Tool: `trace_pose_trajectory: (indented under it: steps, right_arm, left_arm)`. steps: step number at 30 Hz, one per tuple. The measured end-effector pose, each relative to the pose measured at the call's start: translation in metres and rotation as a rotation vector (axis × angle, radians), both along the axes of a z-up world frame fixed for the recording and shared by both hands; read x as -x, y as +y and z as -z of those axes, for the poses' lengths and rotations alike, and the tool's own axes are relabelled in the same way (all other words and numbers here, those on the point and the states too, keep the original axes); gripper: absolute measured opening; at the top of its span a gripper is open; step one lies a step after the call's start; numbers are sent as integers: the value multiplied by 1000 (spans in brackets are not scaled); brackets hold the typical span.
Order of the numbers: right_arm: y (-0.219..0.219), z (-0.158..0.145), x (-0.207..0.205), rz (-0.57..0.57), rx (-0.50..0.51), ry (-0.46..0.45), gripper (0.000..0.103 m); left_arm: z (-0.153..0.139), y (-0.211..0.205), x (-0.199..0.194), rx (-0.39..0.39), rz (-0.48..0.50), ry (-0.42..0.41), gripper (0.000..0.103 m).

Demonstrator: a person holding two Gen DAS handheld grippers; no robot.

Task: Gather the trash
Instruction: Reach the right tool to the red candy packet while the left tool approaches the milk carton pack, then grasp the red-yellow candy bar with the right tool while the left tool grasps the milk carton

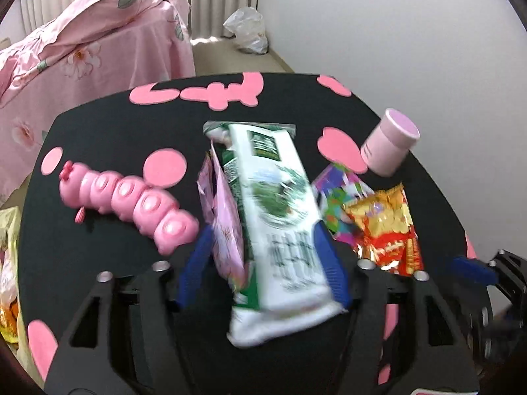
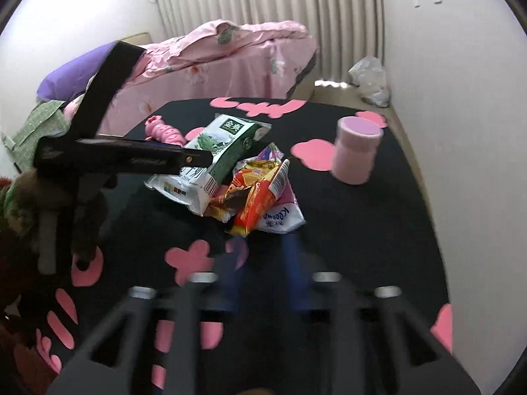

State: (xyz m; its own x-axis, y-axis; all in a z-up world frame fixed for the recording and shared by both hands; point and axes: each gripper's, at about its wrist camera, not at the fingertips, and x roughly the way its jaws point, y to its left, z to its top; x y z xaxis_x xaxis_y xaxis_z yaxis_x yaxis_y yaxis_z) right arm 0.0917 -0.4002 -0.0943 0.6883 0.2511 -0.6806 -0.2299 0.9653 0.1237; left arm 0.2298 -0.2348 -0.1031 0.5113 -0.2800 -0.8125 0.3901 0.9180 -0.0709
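Left gripper (image 1: pixel 263 256): jaws around the green-and-white milk carton (image 1: pixel 280 217), gripping it, a pink wrapper (image 1: pixel 225 230) caught alongside. Right gripper (image 2: pixel 263 260): jaws apart, empty, just short of the wrapper pile (image 2: pixel 260 194) mid-tabletop (image 2: pixel 378 230). Pink cup (image 2: pixel 355 151) stands apart.

The table (image 1: pixel 98 230) is black, scattered with flat pink cut-out shapes (image 1: pixel 164 168) — rounds and blossom forms. A glossy pink segmented toy (image 1: pixel 131 204) lies on it. The long carton (image 1: pixel 280 217) is white with dark green panels and a green landscape print. Beside it, a pale pink packet (image 1: pixel 224 230), a wrapper (image 1: pixel 339 204) in purple, green and pink patches, and a red-and-gold wrapper (image 1: pixel 388 230). The cup (image 1: pixel 388 143) is pale pink with a lilac lid. The bedding (image 1: pixel 82 49) is pink — printed with flowers and grey-green leaves. Both grippers' fingers (image 1: pixel 331 263) are blue on black frames.
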Motion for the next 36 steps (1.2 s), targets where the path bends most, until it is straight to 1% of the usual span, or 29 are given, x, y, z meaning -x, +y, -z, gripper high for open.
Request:
trace_pose_trajectory:
  steps: [2,4,6,11,13,15,17,18,19,20,21,23,24,28,29,30,33,36]
  right_arm:
    - [-5,0,4,9,-15,-8,47]
    - [-10,1,5,15,-44,-7,47]
    - [-13,2,4,23,-74,-9,48]
    - [-3,4,-8,-1,-106,17,48]
    - [1,1,-15,1,-110,8,48]
    - [5,-2,-27,22,-113,-5,48]
    - [7,-1,-41,44,-128,1,48]
    - [8,1,-50,53,-136,17,48]
    - [9,5,-61,58,-146,40,48]
    - [10,9,-69,56,-160,61,47]
    - [11,15,-77,36,-186,96,36]
    - [15,23,-81,0,-216,140,16]
    - [16,25,-78,-6,-221,140,14]
    - [11,15,-53,-5,-177,70,10]
    - [7,11,-45,3,-168,48,10]
    - [3,7,-39,12,-159,31,10]
    - [-13,-3,-21,61,-140,-23,10]
    - [-29,-7,-11,108,-165,-50,10]
  left_arm:
    - [0,0,-2,-5,7,9,64]
    - [-1,3,3,-6,14,17,58]
    - [0,11,11,10,22,40,49]
    - [-1,36,43,39,70,61,47]
    - [1,47,53,36,68,77,45]
    - [4,58,59,16,52,80,44]
    - [3,66,63,48,59,80,44]
    - [-1,68,64,83,70,78,44]
    - [-6,71,64,126,84,69,45]
    - [-11,71,65,146,93,60,49]
    - [-17,71,65,163,105,41,54]
    - [-28,67,63,171,119,-3,57]
    - [-34,65,61,170,119,-25,57]
    - [-56,52,46,182,125,-61,59]
    - [-63,47,44,186,131,-81,64]
    - [-67,42,39,180,132,-91,70]
    - [-67,18,22,110,143,-87,71]
    - [-46,-8,-5,13,149,-40,71]
